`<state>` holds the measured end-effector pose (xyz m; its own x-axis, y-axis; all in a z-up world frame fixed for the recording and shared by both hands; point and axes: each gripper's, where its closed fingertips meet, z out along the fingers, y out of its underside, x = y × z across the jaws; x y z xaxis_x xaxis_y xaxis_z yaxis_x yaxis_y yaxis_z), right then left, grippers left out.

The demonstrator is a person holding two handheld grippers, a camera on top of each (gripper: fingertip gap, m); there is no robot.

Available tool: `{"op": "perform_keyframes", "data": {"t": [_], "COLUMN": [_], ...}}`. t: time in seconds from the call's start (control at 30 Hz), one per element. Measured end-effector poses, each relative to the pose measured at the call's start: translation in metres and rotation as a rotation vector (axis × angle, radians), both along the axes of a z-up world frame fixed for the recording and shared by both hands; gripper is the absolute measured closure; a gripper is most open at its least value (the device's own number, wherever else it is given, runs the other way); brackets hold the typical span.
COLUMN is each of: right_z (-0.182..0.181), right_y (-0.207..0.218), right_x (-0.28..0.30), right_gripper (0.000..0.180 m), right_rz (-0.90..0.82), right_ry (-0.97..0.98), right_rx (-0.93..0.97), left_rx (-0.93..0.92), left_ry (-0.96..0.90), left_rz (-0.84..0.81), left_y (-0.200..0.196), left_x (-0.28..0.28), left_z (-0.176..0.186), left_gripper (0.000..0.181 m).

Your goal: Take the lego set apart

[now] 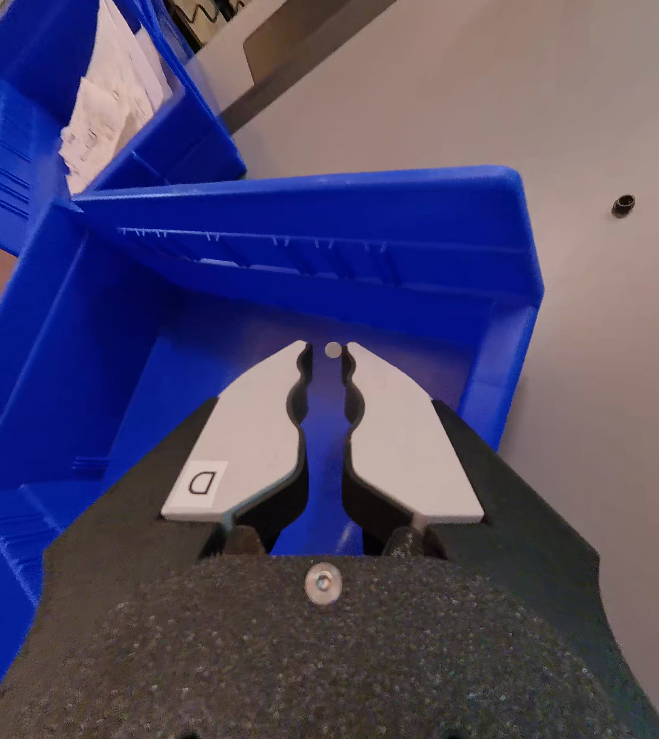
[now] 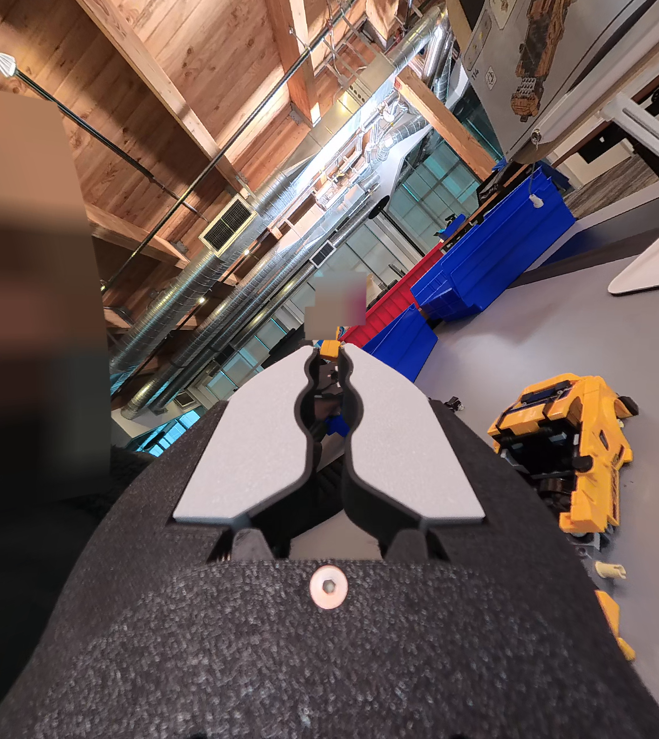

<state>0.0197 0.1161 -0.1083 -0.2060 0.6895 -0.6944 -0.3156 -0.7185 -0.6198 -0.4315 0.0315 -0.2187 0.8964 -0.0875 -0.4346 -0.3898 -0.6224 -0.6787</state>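
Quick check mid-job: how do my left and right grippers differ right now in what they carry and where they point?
The left gripper has a tiny grey round piece between its tips, apparently apart from both; the right gripper pinches a yellow-and-black lego chunk.
The left points down into a blue bin; the right tilts up toward the ceiling, beside the yellow lego model lying on the grey table.
Both have grey wavy fingers, only narrowly parted.

the right gripper (image 2: 328,351) hides most of the lego piece (image 2: 328,347) in its tips: only a yellow end and dark and blue bits show. the yellow lego vehicle (image 2: 560,452) has its near end behind the gripper body. the small grey disc (image 1: 333,348) is perhaps a stud, too small to tell.
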Motion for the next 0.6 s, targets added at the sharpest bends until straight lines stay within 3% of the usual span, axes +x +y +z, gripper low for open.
{"op": "perform_keyframes", "data": {"t": [0.37,0.6], "right_z": [0.001,0.001], "right_y": [-0.002,-0.003], "right_x": [0.000,-0.001], "right_gripper": [0.171,0.171], "right_rz": [0.015,0.018], "right_ry": [0.005,0.006], "right_rx": [-0.002,-0.002], "left_rx": [-0.011,0.091], "left_ry": [-0.081,-0.172], "left_rz": [-0.040,-0.161], "left_y": [0.004,0.011], "left_x": [0.007,0.031], "left_z": [-0.002,0.016], "left_gripper": [0.146,0.145]}}
